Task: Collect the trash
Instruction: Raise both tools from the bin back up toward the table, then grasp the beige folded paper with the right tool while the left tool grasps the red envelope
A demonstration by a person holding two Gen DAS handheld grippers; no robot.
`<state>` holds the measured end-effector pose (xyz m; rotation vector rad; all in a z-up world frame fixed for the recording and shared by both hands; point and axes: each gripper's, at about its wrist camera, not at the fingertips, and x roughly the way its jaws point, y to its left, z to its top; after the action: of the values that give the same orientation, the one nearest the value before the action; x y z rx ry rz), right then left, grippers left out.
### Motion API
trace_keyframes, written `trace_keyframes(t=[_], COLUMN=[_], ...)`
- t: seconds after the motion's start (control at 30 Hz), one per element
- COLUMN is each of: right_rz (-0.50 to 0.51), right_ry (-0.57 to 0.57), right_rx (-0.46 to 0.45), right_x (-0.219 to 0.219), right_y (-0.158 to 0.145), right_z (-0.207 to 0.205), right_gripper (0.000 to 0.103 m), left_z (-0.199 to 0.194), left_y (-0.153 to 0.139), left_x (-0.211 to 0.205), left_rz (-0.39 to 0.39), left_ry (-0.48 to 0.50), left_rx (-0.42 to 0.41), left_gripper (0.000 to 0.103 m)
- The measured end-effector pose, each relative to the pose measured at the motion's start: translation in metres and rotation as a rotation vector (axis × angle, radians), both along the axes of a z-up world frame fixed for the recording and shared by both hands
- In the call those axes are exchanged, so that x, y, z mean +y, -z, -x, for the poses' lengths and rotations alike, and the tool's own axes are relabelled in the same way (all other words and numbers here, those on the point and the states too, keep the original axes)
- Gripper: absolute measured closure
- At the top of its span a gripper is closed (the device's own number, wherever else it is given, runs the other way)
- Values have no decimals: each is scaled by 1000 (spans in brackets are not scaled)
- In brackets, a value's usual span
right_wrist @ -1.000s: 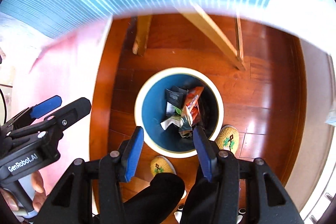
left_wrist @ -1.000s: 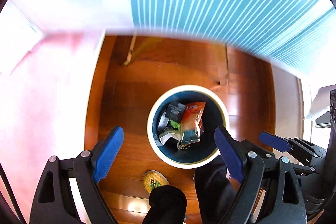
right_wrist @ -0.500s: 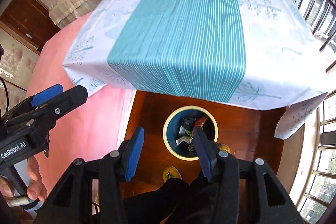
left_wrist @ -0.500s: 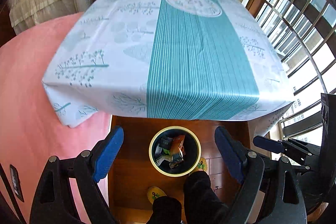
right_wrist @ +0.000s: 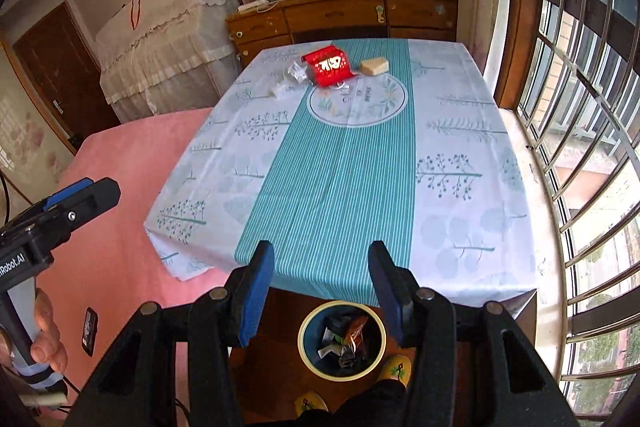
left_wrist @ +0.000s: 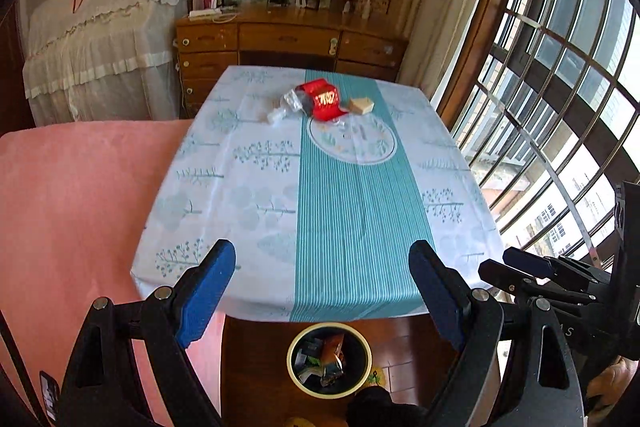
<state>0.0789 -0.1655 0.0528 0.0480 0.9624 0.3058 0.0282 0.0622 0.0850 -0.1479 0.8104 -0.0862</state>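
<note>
Both jaws hung empty and spread, my left gripper point(left_wrist: 322, 291) wider than my right gripper point(right_wrist: 322, 291), lifted from the bin point(left_wrist: 329, 359) at six o'clock; remaining trash, red packet point(left_wrist: 323, 99), waited at twelve on the table point(left_wrist: 360, 227).

A red wrapper point(left_wrist: 323, 99) lies crumpled at the counter's far end, with clear plastic scraps point(left_wrist: 289, 105) touching its left side and a tan block point(left_wrist: 362, 105) just beside its right. The round bin point(left_wrist: 329, 359) on the floor holds crumpled wrappers.
</note>
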Motion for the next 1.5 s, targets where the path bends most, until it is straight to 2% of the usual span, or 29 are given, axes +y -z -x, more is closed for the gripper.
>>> trace_keyframes(t=[0.17,0.27,0.43,0.5,0.63,0.73,0.9,1.0,1.17,1.23,1.4,1.5], right_rz=[-19,-7,-20,-28,-35,-4,36,66,80,89,121,140], right_ry=[6,-9,-41,-65,-114,-160,-237,-268,-282,-264,-186,-198], right_rx=[-31,-48,-46,-33,6,23,62,89,121,117,127,69], right_x=[-6,-10,-19,-21,-25,-22,-10,4,23,30,36,37], right_y=[-19,-26,-28,-23,-6,13,62,96,135,143,165,166], right_z=[-29,-60,-135,-172,-254,-313,-398,-435,-470,-478,-489,-488], right_gripper=[54,54,53,48,44,43,42,42,41,31,29,32], left_z=[-35,-66,-134,-167,-237,-291,-367,-398,-432,-442,-467,-481], left_y=[-24,-30,-30,-25,-6,15,53,71,84,88,98,106], left_x=[0,-5,-14,-20,-38,-56,-77,-81,-74,-70,-67,-71], left_rz=[-38,-79,-132,-152,-189,-216,-239,-242,-257,-258,-294,-329], left_ry=[24,47,43,41,30,37,33,24,-7,-16,-15,13], left_rx=[-33,-24,1,28,95,147,237,282,325,335,360,380], left_gripper=[15,10,10,10,10,10,10,10,10,10,10,10])
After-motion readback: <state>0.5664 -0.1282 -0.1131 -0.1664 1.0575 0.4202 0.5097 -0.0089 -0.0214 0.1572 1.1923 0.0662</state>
